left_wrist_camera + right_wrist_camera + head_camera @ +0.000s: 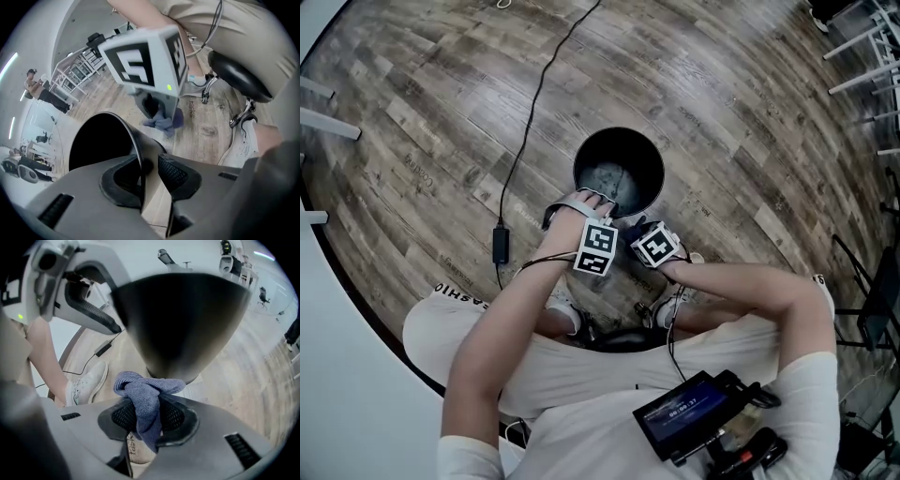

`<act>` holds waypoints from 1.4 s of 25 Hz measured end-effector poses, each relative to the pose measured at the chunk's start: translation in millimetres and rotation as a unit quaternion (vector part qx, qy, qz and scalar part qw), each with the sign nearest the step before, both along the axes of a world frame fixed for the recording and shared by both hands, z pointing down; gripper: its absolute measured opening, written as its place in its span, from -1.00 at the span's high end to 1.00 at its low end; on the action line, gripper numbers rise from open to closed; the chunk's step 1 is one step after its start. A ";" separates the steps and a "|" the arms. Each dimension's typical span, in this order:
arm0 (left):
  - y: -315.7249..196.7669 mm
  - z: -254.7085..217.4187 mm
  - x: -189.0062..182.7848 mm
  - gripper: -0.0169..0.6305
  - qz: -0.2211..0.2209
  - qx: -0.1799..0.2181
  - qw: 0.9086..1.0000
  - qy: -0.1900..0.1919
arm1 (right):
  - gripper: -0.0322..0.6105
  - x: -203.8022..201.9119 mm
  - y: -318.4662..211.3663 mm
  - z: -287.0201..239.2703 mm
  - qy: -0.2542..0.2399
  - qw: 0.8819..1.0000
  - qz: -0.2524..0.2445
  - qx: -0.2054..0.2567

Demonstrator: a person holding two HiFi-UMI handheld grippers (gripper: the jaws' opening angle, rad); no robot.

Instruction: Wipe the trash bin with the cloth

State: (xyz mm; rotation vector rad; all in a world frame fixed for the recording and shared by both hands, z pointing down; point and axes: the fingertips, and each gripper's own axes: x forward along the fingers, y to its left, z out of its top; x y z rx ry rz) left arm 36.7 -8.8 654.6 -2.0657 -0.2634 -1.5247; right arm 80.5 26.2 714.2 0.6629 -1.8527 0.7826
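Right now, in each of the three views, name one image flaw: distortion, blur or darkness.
Head view: fisheye bends the floorboards into arcs. Left gripper view: black vignetted corners, the marker cube slightly soft. Right gripper view: the cloth is sharp, the trash bin and floorboards behind it smeared.

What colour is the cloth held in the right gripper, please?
Blue-grey cloth, clearest in the right gripper view.

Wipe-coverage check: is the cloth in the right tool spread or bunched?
Bunched: the cloth is a crumpled wad pinched in the right tool, not spread flat.
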 end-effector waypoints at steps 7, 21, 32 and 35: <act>-5.9 6.1 -10.8 0.64 0.014 0.018 1.000 -0.020 | 0.57 17.2 -42.8 -72.9 -0.008 0.998 0.015 0.066; 1.7 4.6 3.3 0.72 -0.013 -0.001 1.000 -0.019 | 0.57 12.0 -47.6 -13.8 0.014 0.995 -0.063 0.082; 2.6 3.5 6.0 0.74 -0.030 -0.015 0.999 -0.016 | 0.57 24.0 -58.3 110.2 0.044 0.993 -0.066 0.083; 1.3 4.0 3.1 0.74 -0.034 -0.016 0.999 -0.017 | 0.57 18.2 -57.0 133.8 0.033 0.996 -0.039 0.069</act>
